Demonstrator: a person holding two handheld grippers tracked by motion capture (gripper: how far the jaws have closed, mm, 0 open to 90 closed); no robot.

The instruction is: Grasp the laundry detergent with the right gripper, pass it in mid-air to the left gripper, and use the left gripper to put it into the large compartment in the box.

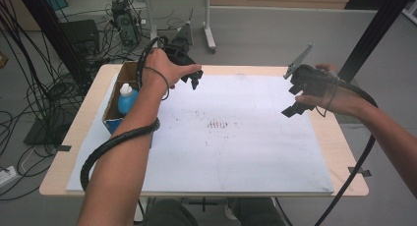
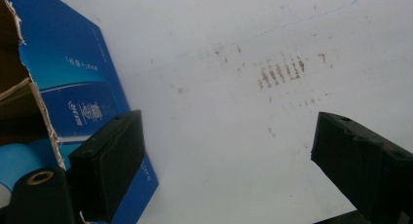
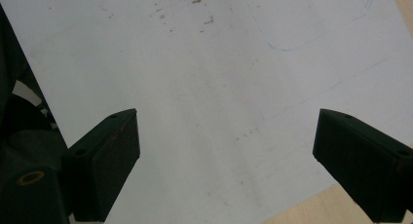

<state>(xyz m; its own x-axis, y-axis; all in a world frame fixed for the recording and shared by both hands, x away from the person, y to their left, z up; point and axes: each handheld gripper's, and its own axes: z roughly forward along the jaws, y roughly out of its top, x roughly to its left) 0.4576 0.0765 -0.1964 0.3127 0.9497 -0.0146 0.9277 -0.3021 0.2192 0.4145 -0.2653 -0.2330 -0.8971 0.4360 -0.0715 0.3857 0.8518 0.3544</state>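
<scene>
Near the sheet's far left corner, the left gripper [image 1: 193,78] hovers with jaws spread and nothing between them, just beside the open box [image 1: 114,96] that stands on the table's left edge. A blue bottle [image 1: 127,99] stands upright inside the box. By the sheet's far right edge, the right gripper [image 1: 294,99] hangs over the white sheet [image 1: 236,152], jaws likewise spread and empty.

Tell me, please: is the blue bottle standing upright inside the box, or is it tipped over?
Upright. In the high view the bottle stands in the open box at the table's left edge, white cap pointing up.
</scene>
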